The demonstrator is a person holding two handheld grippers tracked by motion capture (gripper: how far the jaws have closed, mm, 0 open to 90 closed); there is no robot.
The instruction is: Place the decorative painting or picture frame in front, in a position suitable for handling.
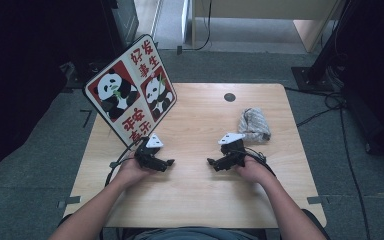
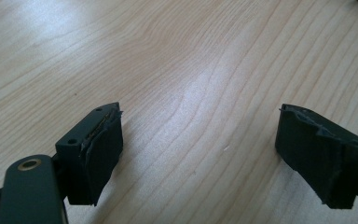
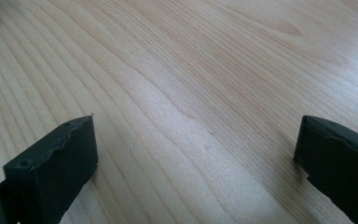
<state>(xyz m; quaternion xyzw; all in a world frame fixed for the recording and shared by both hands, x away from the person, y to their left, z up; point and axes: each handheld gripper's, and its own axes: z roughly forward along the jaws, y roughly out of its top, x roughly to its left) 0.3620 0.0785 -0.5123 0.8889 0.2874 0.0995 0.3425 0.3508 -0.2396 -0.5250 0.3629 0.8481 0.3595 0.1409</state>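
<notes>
While both hands rest low on the wooden table (image 1: 195, 195), the left gripper (image 1: 169, 162) and right gripper (image 1: 211, 161) face each other, jaws spread and empty. A grey cloth bundle (image 1: 253, 124) lies just beyond the right gripper.

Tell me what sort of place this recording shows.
Probably an indoor lab or recording room: a small wooden table on grey carpet, loose cables across the floor, and a panda-print board standing on the table.

Panda bag (image 1: 130, 92) – red chars: 好事发生, 平安喜乐.
</notes>
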